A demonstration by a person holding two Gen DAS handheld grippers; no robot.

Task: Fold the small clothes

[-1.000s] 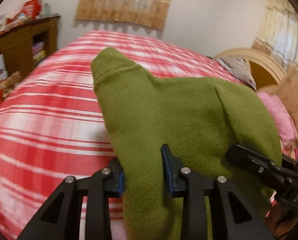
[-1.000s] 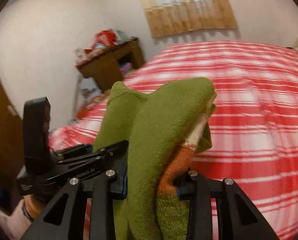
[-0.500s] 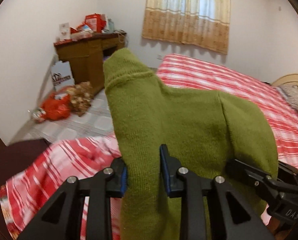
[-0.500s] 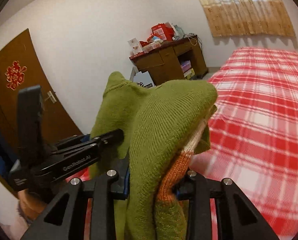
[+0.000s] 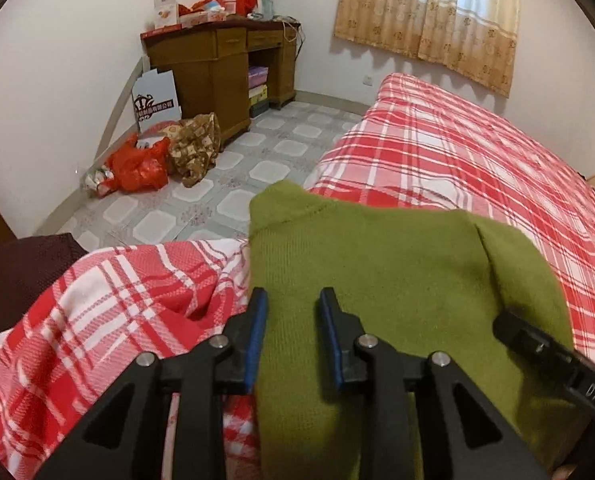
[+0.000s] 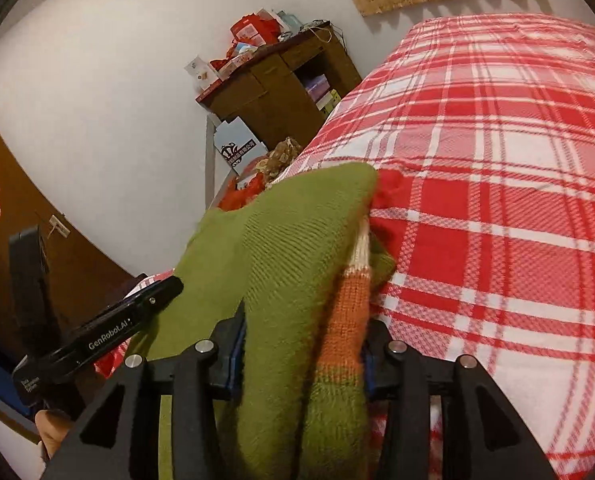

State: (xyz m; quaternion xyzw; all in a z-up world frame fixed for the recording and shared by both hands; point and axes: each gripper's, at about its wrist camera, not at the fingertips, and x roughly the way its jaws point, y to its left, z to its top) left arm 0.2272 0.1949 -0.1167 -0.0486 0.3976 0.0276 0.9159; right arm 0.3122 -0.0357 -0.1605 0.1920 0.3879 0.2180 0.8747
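Observation:
A small olive-green knit sweater [image 5: 397,276] with orange and white stripes [image 6: 347,300] is held between both grippers over the red plaid bed [image 5: 457,168]. My left gripper [image 5: 291,312] is shut on the sweater's near edge, blue pads on either side of the cloth. My right gripper [image 6: 301,344] is shut on a bunched fold of the same sweater [image 6: 289,248]. The right gripper's finger shows at the right of the left wrist view [image 5: 545,350]; the left gripper shows at the left of the right wrist view [image 6: 109,332]. The sweater's far end rests at the bed's corner.
A wooden desk [image 5: 221,68] with red boxes stands by the far wall. Red bags and a brown bundle [image 5: 165,156] lie on the tiled floor [image 5: 257,152]. A brown door [image 6: 21,216] is at the left. Curtains [image 5: 429,16] hang behind the bed.
Both grippers swung left and downward with the sweater. The sweater dropped from held high in the air to low over the bed's corner. Both grips stayed closed.

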